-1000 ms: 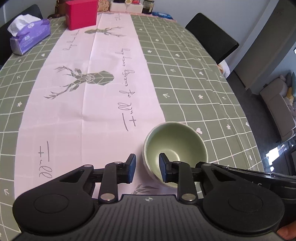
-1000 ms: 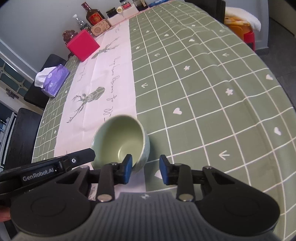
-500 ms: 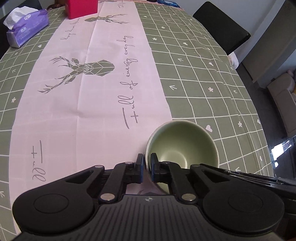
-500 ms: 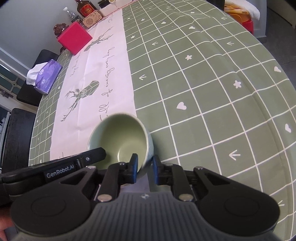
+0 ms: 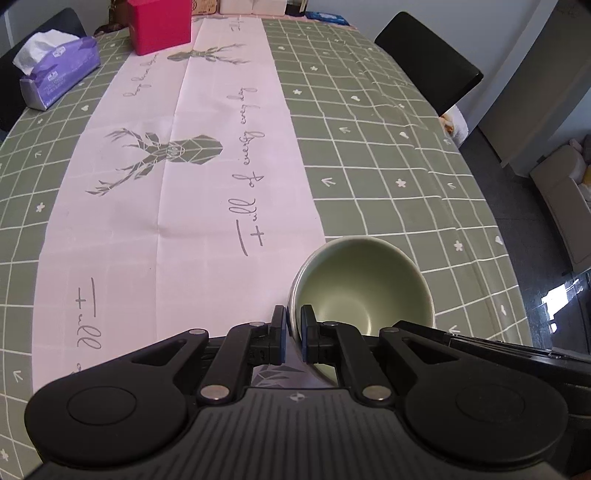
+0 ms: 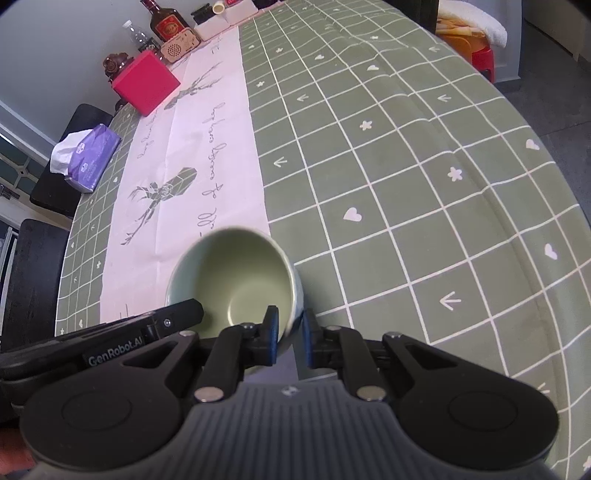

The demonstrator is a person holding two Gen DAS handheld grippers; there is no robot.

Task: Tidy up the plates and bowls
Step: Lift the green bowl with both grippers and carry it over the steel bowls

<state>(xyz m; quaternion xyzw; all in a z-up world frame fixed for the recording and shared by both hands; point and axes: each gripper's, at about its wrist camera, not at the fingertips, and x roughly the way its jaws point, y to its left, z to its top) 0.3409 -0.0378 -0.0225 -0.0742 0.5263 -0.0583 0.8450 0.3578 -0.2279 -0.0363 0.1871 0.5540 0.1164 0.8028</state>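
A pale green bowl point(image 5: 364, 282) is held between both grippers above the near end of the table, tilted toward the cameras. My left gripper point(image 5: 293, 332) is shut on the bowl's left rim, one finger inside and one outside. My right gripper point(image 6: 290, 330) is shut on the right rim of the same bowl point(image 6: 236, 269). The left gripper's body point(image 6: 110, 343) shows at the lower left of the right wrist view. No plates are in view.
The table has a green checked cloth point(image 6: 388, 177) with a pink deer runner point(image 5: 177, 177). A purple tissue pack point(image 5: 55, 75) and a red box point(image 5: 159, 24) stand at the far left. Bottles and small boxes point(image 6: 177, 37) line the far end. A black chair point(image 5: 428, 61) stands at the right.
Both grippers have closed from open onto the bowl's rim, left side and right side. The bowl has lifted and tilted slightly toward the cameras.
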